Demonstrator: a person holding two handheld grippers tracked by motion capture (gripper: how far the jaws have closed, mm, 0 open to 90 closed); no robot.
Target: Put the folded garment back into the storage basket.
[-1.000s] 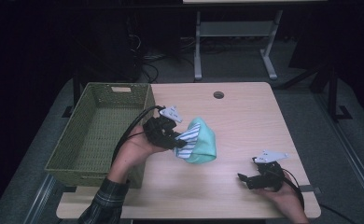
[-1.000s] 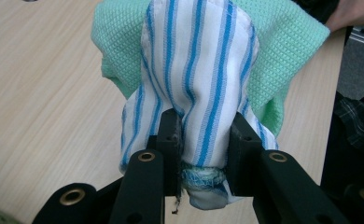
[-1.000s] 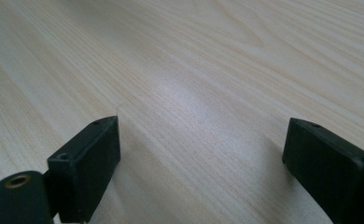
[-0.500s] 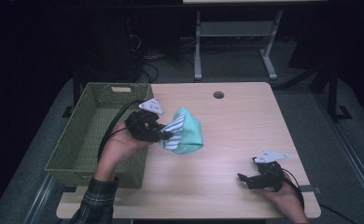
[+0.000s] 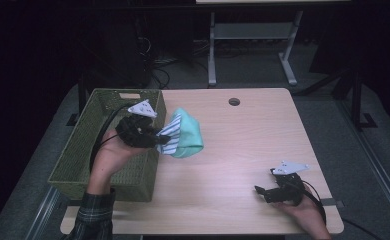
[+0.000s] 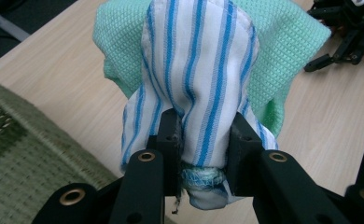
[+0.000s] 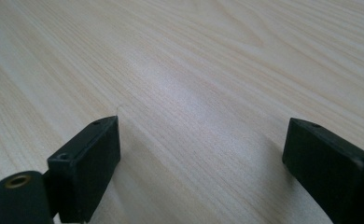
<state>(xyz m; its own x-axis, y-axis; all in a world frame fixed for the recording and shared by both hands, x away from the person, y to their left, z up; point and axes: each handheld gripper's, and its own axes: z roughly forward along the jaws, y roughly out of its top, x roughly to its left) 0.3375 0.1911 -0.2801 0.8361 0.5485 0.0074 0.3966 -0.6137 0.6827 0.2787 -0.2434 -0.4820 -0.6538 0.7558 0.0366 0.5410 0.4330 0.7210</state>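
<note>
Clearly the left gripper (image 6: 203, 140) is clamped on a bunch of cloth: its two black jaws pinch a fold of the striped cloth (image 6: 199, 70), with the green cloth (image 6: 292, 42) bundled behind it and hanging out past the jaw tips. From above, the left gripper (image 5: 159, 141) holds the bundle (image 5: 183, 135) clear of the table (image 5: 243, 150), just beside the near rim of the basket (image 5: 73, 150), which lies on its outer side.

Both cloths look soft, light and limp; they sag and fold under their own weight, so nothing here should break. Slipping is the likelier trouble, since only a gathered fold is pinched and the green cloth (image 5: 190, 137) seems caught mostly by being wrapped in. A deep bite on a thick bunched part should hold best.

Well apart, the right gripper (image 5: 263, 192) rests low over bare table, its jaws wide and empty (image 7: 201, 154).
</note>
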